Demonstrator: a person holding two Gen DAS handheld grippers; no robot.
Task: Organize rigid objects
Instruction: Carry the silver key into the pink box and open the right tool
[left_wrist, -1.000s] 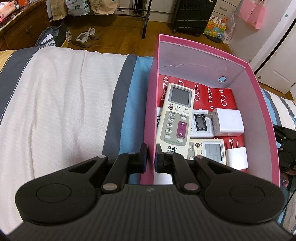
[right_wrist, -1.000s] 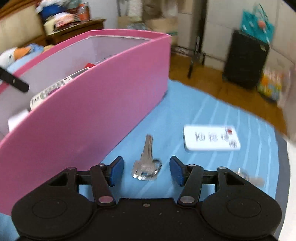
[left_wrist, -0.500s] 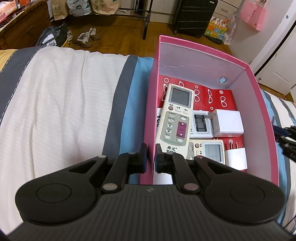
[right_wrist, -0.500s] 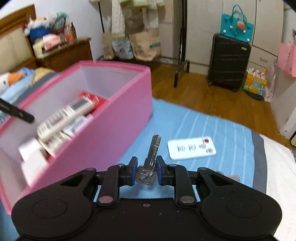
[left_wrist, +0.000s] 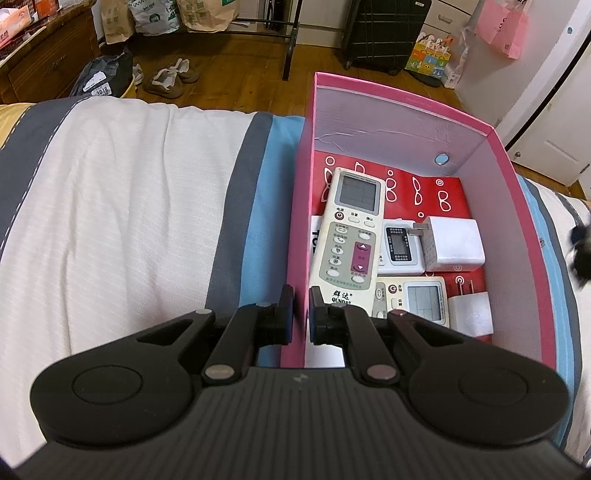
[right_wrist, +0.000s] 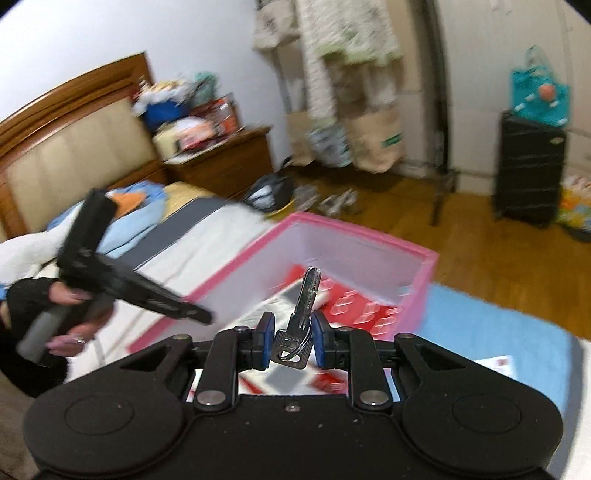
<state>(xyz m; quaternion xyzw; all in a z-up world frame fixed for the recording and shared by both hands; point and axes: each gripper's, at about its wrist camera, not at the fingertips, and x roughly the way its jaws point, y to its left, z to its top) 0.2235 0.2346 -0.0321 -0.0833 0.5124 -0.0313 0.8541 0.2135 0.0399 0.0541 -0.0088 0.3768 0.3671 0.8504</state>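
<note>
The right gripper (right_wrist: 289, 341) has its blue jaws closed on the head of a key (right_wrist: 300, 320), which is off the bed and carried in the air. The blade of the key rises up and away from the jaws, tilted a little to the right, so its long axis runs nearly along the line the gripper looks. Seen from the right wrist, the pink box (right_wrist: 424, 280) lies ahead of and below the key, its open top facing up, with the blade tip in front of the far inner wall and the red patterned bottom. So the way to the drop lies forward and down, and this hand is plainly the one to make it. The left gripper (left_wrist: 301, 314) is closed on the near left wall of the box, one jaw outside and one inside, steadying it on the striped bed (left_wrist: 122, 221). Inside the box already lie a long remote (left_wrist: 349, 236), two small remotes and two white chargers, filling the near half. The clearest bare floor, I judge, is at the far end, towards which the key's blade points.
</note>
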